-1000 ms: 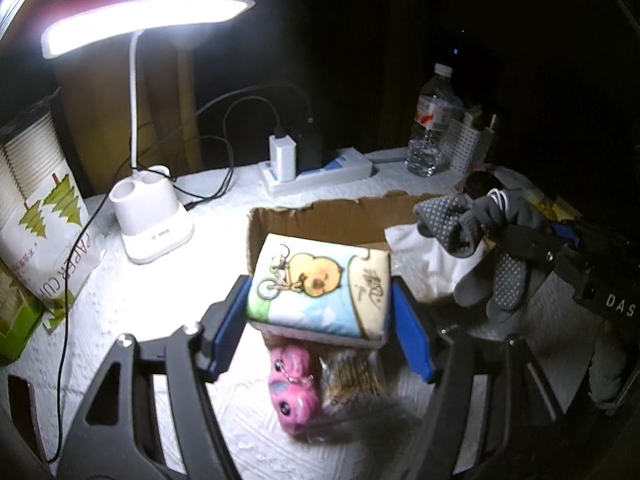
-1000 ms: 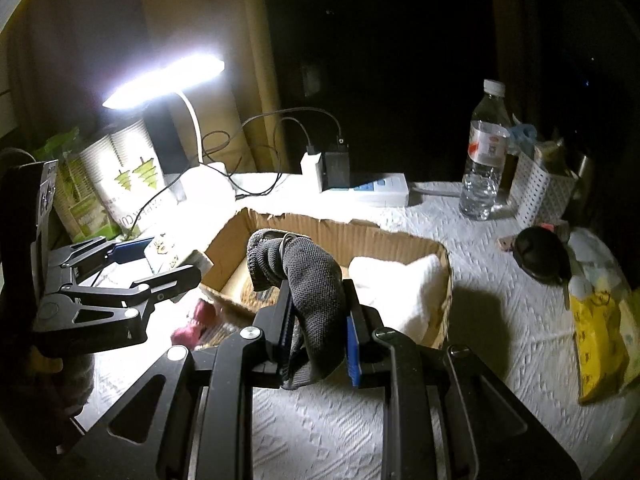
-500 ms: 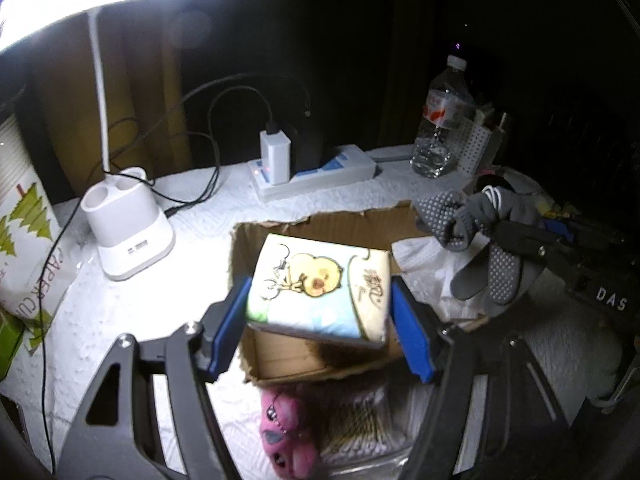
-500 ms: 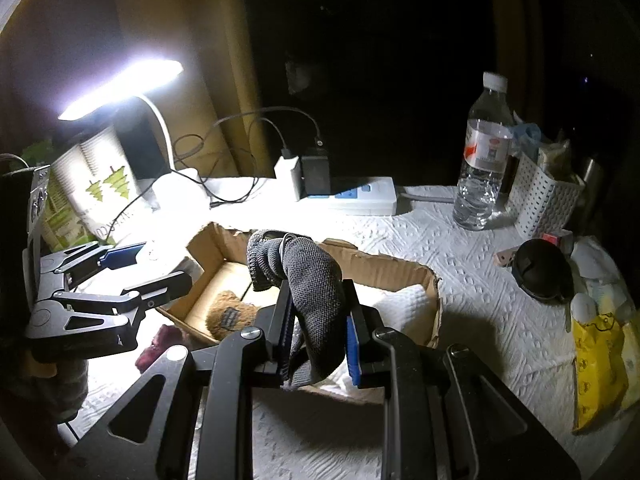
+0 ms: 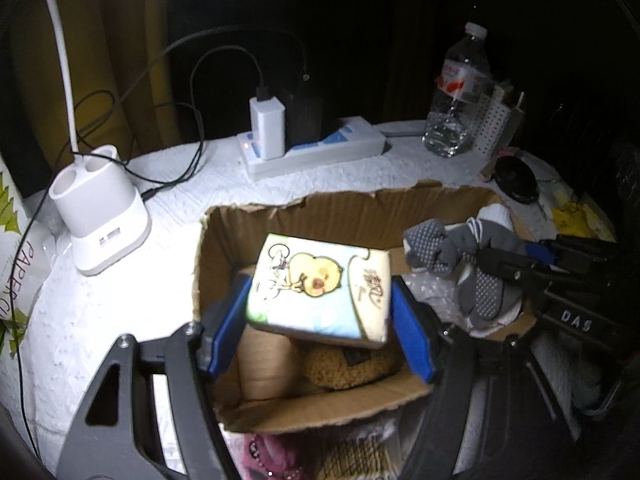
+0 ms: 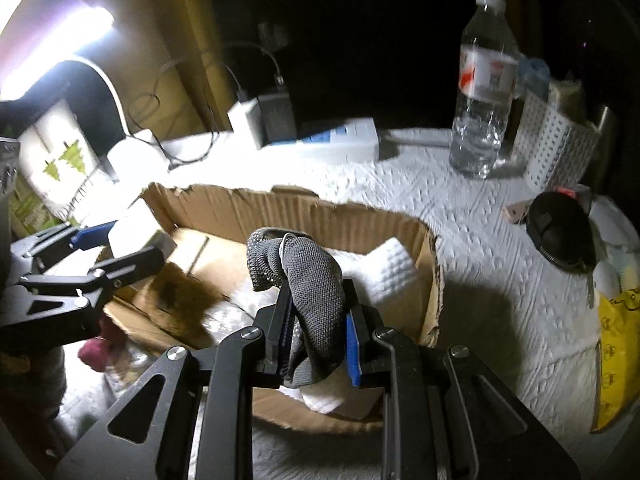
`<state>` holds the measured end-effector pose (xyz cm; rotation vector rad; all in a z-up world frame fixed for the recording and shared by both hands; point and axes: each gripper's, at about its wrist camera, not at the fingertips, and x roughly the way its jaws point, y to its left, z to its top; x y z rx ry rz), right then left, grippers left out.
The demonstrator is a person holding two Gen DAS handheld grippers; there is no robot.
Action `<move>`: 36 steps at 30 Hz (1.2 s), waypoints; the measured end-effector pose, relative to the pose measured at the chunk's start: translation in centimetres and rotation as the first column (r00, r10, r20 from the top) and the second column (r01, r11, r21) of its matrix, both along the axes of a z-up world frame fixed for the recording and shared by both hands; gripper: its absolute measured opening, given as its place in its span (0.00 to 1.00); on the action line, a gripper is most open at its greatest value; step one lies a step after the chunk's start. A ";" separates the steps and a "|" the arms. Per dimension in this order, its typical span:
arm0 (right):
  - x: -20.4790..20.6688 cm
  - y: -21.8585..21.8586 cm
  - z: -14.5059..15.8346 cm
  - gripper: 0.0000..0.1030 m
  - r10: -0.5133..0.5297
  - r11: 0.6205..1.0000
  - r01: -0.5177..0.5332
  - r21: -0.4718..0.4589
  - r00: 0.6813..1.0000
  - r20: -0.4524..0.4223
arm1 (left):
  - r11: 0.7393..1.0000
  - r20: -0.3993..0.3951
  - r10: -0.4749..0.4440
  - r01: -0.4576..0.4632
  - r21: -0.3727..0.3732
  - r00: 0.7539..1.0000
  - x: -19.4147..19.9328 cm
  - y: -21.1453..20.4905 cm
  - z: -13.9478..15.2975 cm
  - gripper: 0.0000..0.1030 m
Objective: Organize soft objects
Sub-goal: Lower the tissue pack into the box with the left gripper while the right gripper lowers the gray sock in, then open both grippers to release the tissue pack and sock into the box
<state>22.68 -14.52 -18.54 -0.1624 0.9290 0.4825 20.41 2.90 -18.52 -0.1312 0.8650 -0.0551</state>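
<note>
A dark room, lit from the far left by a desk lamp (image 6: 56, 46); the table (image 6: 480, 220) is covered in white embossed paper, and a torn cardboard box (image 5: 360, 208) sits in the middle of it; the left tongs (image 5: 320, 316) hang over the near left part of the box, their blue pads clamped on a tissue pack (image 5: 320, 284) printed with a yellow chick, the pack tilted and held above a brown plush (image 5: 344, 368) lying in the box; the right tongs (image 6: 316, 328) stand narrow over the near right part of the box, gripping a grey dotted glove (image 6: 308, 276) that bulges upward between the pads, above white padding (image 6: 384, 272) inside; beyond the box lie a power strip (image 5: 316, 148) with chargers plugged in, a water bottle (image 6: 484, 84) and a white perforated basket (image 6: 556, 148) at far right; a pink toy (image 5: 272, 452) lies just outside the box's near wall; a black pouch (image 6: 560, 236) rests to the right.
</note>
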 end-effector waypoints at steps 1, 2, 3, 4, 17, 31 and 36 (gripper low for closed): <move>0.2 0.1 -0.4 0.23 -0.003 1.000 0.003 -0.008 1.000 -0.011 | 1.000 -0.004 0.000 0.000 0.000 1.000 0.2 0.0 -0.2 0.67; 0.4 0.2 -0.9 0.23 -0.004 1.000 0.003 -0.013 1.000 -0.025 | 1.000 -0.008 0.000 0.000 0.000 1.000 0.4 -0.1 -0.4 0.67; 0.5 0.3 -1.1 0.23 -0.003 1.000 0.002 -0.018 0.999 -0.032 | 1.000 -0.012 -0.001 0.001 0.001 1.000 0.5 -0.1 -0.5 0.67; 0.4 0.6 -1.1 0.23 -0.001 0.999 0.000 -0.041 1.000 -0.019 | 1.000 -0.015 -0.001 0.001 0.001 1.000 0.6 -0.1 -0.7 0.67; 1.1 1.8 -2.2 0.24 0.009 0.997 -0.012 -0.076 0.999 -0.044 | 1.000 -0.054 0.003 -0.003 -0.011 0.999 2.2 -0.4 -1.7 0.68; 0.1 0.4 0.7 0.43 -0.033 0.999 0.033 -0.023 0.999 0.012 | 1.000 -0.004 -0.002 0.002 -0.014 1.000 0.6 -0.4 0.4 0.70; -0.8 0.3 1.9 0.43 -0.036 0.999 0.037 -0.016 0.999 0.030 | 1.000 0.017 0.005 -0.005 -0.011 1.000 -0.6 -0.2 1.3 0.70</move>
